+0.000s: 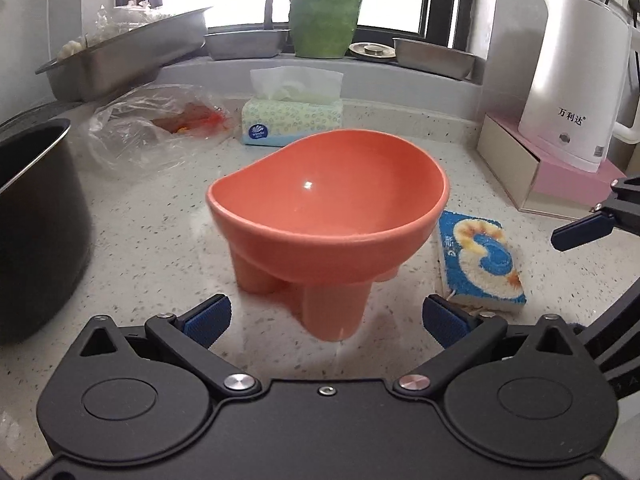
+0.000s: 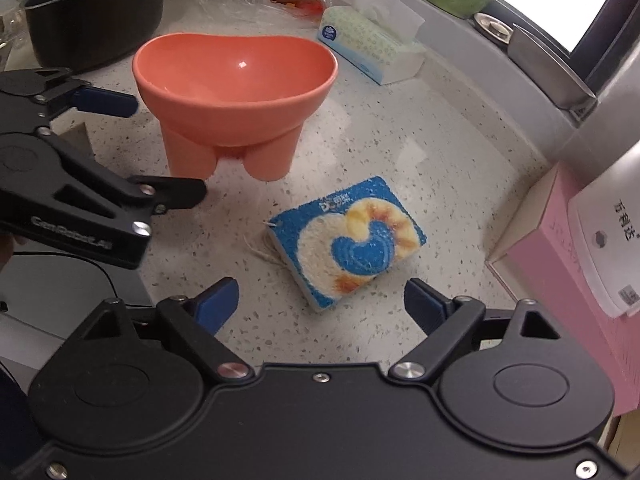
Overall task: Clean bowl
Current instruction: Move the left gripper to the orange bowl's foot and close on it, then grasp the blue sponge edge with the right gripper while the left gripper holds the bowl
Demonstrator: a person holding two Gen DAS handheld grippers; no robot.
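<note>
A salmon-pink bowl on stubby legs stands upright on the speckled countertop; its inside looks bare. My left gripper is open just in front of it, with the bowl's nearest leg between the blue pads but not touched. A blue, white and orange sponge lies flat to the right of the bowl. My right gripper hangs open just above the sponge's near corner, holding nothing. In the right wrist view the left gripper reaches in from the left towards the bowl's legs.
A dark pot stands at the left. Behind the bowl lie a plastic bag and a tissue box. A white kettle sits on a pink box at the right. Steel trays and a green vase line the window ledge.
</note>
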